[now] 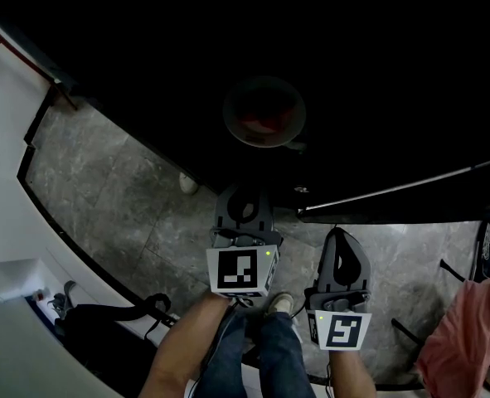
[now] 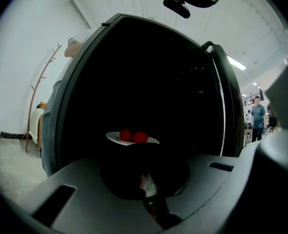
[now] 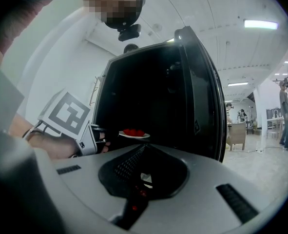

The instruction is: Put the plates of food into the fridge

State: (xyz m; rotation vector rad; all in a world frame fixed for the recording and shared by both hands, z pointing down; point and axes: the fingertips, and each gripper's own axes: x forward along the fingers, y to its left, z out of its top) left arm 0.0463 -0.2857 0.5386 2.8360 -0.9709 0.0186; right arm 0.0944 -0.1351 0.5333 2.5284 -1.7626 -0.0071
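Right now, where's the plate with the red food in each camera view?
Head view: plate upper centre, dim, round.
Left gripper view: plate just left of centre, red food on it.
Right gripper view: plate left of centre, small.
Shared landmark: the dark fridge interior surrounding it.

I'm in a big open workspace: white panelled ceiling point(image 3: 221, 48) with long strip lights point(image 3: 260, 24), grey marbled floor tiles point(image 1: 112, 197), people point(image 2: 257, 116) standing far off, a wooden coat stand point(image 2: 31, 111).
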